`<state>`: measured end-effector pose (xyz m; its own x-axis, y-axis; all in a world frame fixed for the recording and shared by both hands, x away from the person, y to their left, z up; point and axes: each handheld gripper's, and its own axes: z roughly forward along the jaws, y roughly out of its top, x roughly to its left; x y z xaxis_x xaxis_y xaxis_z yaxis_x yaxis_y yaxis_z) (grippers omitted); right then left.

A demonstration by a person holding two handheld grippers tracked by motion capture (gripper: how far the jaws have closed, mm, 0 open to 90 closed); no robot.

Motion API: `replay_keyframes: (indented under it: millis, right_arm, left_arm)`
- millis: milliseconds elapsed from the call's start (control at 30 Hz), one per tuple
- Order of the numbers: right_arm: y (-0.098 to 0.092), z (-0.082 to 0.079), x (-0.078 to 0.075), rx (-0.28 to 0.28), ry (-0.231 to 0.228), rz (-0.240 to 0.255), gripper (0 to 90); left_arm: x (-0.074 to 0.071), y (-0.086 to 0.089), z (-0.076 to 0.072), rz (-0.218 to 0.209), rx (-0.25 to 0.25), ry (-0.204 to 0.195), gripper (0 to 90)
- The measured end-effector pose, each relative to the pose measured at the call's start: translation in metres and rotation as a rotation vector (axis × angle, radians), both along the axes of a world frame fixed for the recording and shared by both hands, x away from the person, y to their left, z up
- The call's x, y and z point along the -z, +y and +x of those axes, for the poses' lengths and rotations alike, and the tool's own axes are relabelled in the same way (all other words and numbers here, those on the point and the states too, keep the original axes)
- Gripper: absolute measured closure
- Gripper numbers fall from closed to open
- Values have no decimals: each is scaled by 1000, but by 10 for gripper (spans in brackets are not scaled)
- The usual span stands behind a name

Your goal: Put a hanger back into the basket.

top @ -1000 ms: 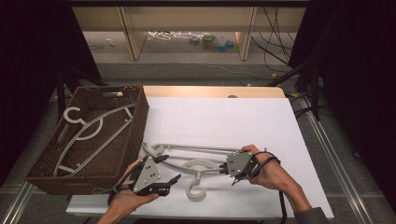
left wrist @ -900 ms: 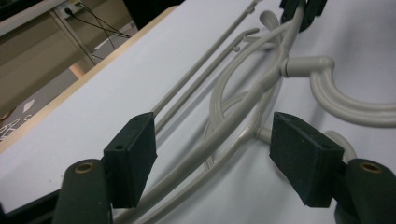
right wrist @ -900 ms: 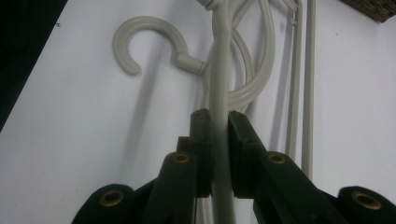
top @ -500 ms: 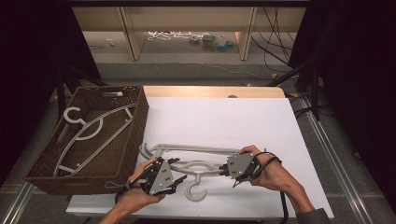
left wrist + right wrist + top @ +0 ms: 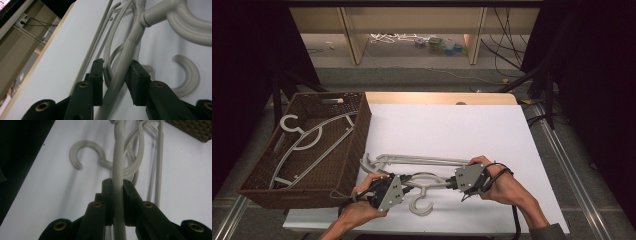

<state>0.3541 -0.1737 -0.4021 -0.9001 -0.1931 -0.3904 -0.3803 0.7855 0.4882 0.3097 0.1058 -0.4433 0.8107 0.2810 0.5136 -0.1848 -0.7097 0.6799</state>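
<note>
Right now the grey hanger (image 5: 424, 181) lies at the desk's (image 5: 452, 125) near edge, w/ a second hanger (image 5: 422, 160) just behind it. Right gripper (image 5: 456, 183) has its fingers (image 5: 108, 192) clamped on one arm of the hanger. Left gripper (image 5: 403, 183) fingers (image 5: 97, 75) have just been closing round the other arm, a gap showing on each side; wicker basket (image 5: 357, 145) sits to the left.

white table (image 5: 452, 125): grey hangers (image 5: 424, 161) (near edge), wicker basket (image 5: 354, 145) left

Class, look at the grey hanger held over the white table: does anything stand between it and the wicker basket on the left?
Nothing visible blocks the way. The hanger has bare table up to the basket, whose near wall it must clear; a second hanger lies just behind.
</note>
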Motion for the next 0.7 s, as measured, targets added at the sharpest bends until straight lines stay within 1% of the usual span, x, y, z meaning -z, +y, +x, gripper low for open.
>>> replay_keyframes:
  millis: [33,67,100,133,167,200,233,267,300,333,400,467,500,533,567,600,633,667,700]
  right_arm:
    - [0,0,-1,-2,-7,7,824]
    - [-1,0,-1,-1,-5,11,823]
    - [-1,1,-1,-2,-12,19,823]
    - [-1,0,-1,0,0,19,822]
    - [-1,1,-2,-12,-6,23,819]
    - [-2,1,-3,-8,-11,31,817]
    - [-3,1,-4,-3,-9,38,814]
    - [-4,1,-6,0,-8,42,807]
    - [-5,1,-7,7,-17,53,796]
    - [-6,0,-8,21,-4,65,786]
    - [-7,1,-9,26,-7,77,773]
    - [-7,0,-9,53,-9,74,757]
    - [-7,1,-9,64,-14,79,753]
    - [-7,1,-9,81,1,81,750]
    - [-7,1,-9,99,18,90,738]
    - [-7,1,-10,118,20,108,715]
    - [-7,2,-12,151,37,126,669]
    - [-7,2,-13,191,52,149,601]
    - [-7,2,-15,232,58,178,530]
  left_arm:
    - [-1,-1,-2,19,1,-17,689]
    - [-3,-2,-4,57,11,-57,700]
    - [-5,-3,-6,88,17,-67,710]
    - [-11,-2,-6,165,29,-89,719]
    - [-12,-3,-8,168,33,-103,727]
    - [-14,-3,-8,175,37,-113,733]
    - [-15,-4,-9,180,44,-117,739]
    - [-16,-4,-10,183,60,-114,750]
    - [-17,-5,-10,189,69,-116,764]
    - [-17,-6,-11,192,76,-110,775]
    - [-17,-7,-12,195,83,-107,790]
    - [-18,-7,-12,188,79,-96,793]
    - [-19,-7,-12,191,76,-73,793]
    - [-20,-7,-12,172,74,-59,793]
    - [-23,-6,-13,174,71,-53,793]
    - [-25,-6,-13,178,62,-54,794]
    - [-26,-6,-13,171,52,-49,794]
    - [-28,-5,-13,178,44,-46,794]
    - [-29,-4,-12,155,29,-19,794]
